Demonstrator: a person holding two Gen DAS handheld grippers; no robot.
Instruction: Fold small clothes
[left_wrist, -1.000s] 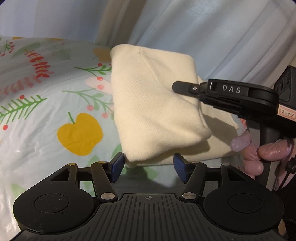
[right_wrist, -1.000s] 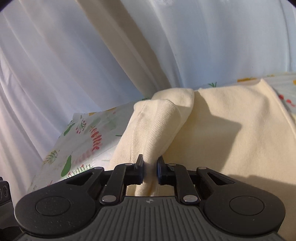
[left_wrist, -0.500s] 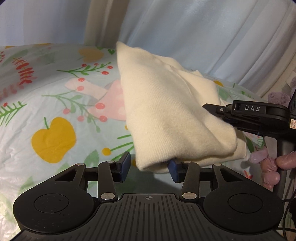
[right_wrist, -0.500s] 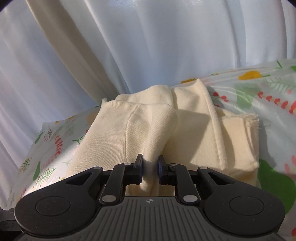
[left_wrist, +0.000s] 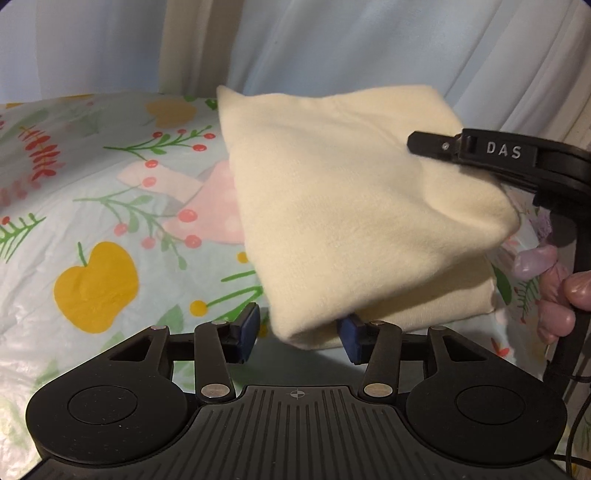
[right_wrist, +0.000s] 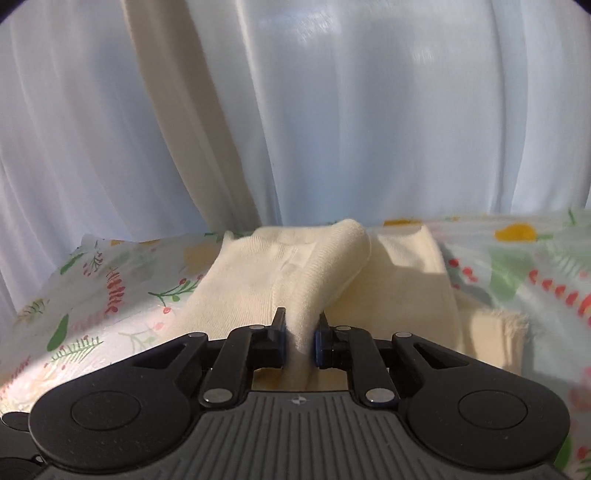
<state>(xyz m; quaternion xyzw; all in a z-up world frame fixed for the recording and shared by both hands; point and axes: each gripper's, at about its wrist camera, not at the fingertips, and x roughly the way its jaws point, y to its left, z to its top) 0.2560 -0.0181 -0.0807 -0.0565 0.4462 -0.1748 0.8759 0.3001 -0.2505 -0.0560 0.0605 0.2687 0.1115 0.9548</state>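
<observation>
Soft, light cream garment (left_wrist: 354, 206) on the floral sheet (left_wrist: 92, 206); right gripper (right_wrist: 300, 338) pinches its fold, best held at edges; left gripper (left_wrist: 299, 332) half-open, widening, one pad beneath the garment's near corner.

1. The folded garment (left_wrist: 354, 206) is plain pale cream, with no print.
2. The tabletop cover (left_wrist: 92, 192) is pale blue-white, printed with yellow apples, green sprigs, red berries, red fern-like leaves and pink shapes.
3. The curtain (right_wrist: 369, 110) behind is white with a bluish cast; one fold of it is cream-beige.
4. The left claw (left_wrist: 299, 334) is black with dark blue pads.
5. The right claw (right_wrist: 299, 341) is black, also blue-padded, and bears white letters "DAS" on its side.
</observation>
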